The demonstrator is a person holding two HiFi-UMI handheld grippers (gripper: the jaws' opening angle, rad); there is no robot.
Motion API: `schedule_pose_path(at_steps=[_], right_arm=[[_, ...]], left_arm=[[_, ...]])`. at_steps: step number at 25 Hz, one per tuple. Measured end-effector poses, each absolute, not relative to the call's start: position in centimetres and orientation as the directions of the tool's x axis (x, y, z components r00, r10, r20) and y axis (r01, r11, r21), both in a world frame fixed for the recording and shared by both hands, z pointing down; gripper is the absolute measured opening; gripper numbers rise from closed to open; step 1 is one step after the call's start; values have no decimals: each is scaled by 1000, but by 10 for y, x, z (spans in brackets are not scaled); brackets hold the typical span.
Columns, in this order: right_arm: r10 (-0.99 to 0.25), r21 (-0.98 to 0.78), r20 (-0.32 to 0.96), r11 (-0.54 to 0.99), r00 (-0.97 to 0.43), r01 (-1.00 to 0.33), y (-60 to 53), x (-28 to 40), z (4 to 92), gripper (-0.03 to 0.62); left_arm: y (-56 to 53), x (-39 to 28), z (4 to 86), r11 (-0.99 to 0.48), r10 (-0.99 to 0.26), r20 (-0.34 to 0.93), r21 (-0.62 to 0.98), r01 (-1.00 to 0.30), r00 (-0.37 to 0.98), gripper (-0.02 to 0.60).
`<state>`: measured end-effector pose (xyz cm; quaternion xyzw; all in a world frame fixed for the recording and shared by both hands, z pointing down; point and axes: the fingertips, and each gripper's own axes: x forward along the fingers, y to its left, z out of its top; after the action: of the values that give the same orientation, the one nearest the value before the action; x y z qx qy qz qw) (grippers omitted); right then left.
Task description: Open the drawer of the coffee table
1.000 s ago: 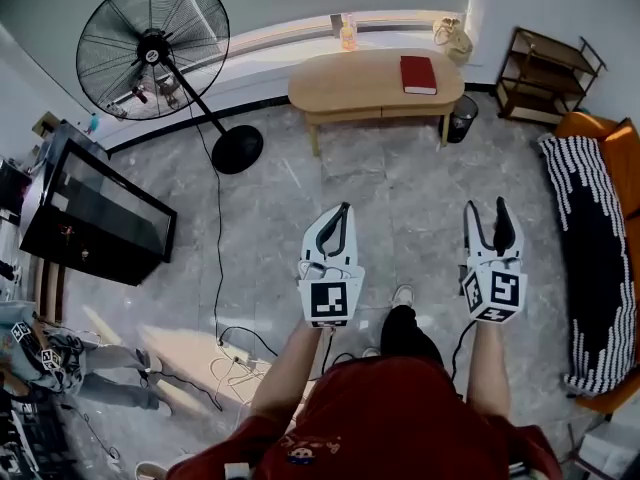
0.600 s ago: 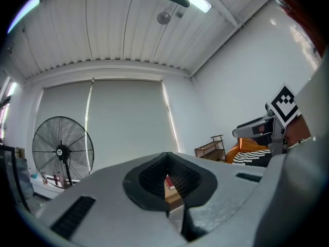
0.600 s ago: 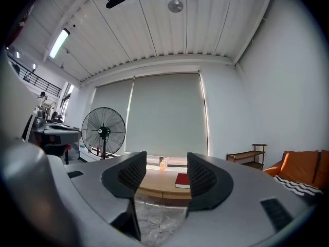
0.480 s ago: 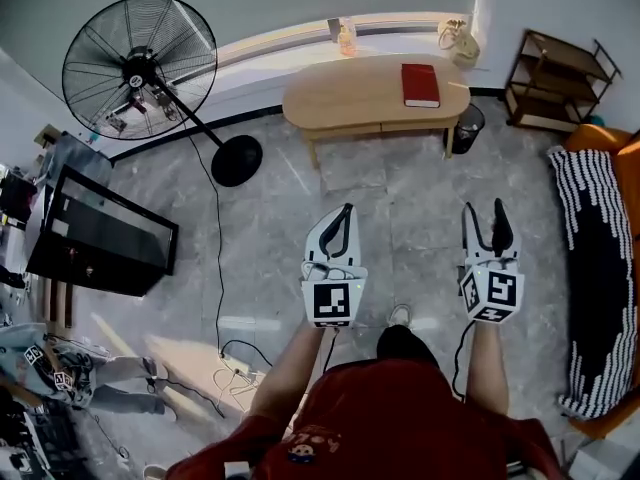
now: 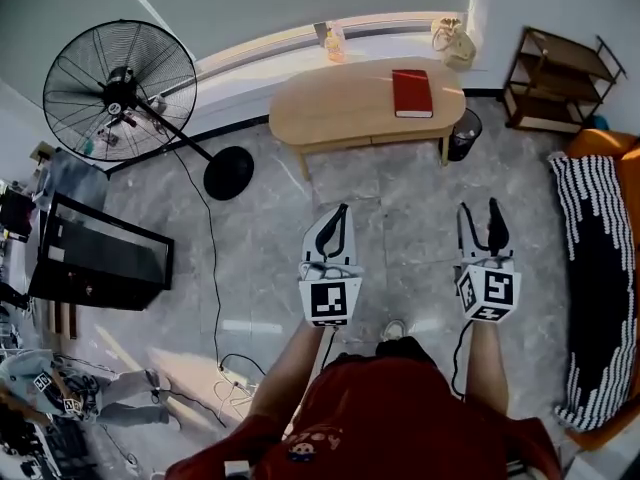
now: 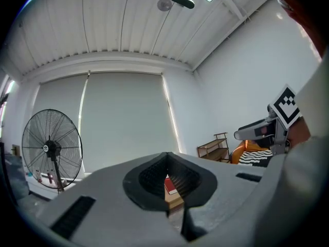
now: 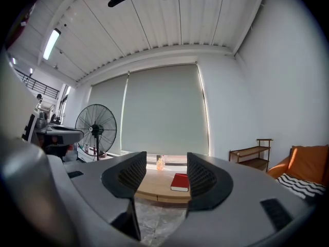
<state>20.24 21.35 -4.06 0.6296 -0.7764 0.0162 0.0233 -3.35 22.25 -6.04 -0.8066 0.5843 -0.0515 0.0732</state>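
Both grippers level, well short of the coffee table [image 5: 340, 108].
The left gripper [image 5: 340, 213] has its jaws pressed together on nothing. The right gripper [image 5: 478, 210] has its jaws spread and empty. The table stands well ahead of both, with a red book [image 5: 412, 93] on its surface.

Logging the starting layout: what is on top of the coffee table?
Only a red book lies on the coffee table, near its right end. Whatever may lie beneath the book is covered by it.
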Motion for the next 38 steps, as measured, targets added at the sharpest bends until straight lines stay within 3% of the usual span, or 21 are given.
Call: schedule_pose_path(at_steps=[15,38], right_arm=[[-987,31,63,148,-145,-989,134,204,-26,229],[-994,50,103,-17,22,-999,-97,74,-24,230]], left_arm=[[121,-26,-38,-382,-922,-16,-137,-914,388,6],[-151,-134,-48,-546,-815,-116,-177,-819,568,6]])
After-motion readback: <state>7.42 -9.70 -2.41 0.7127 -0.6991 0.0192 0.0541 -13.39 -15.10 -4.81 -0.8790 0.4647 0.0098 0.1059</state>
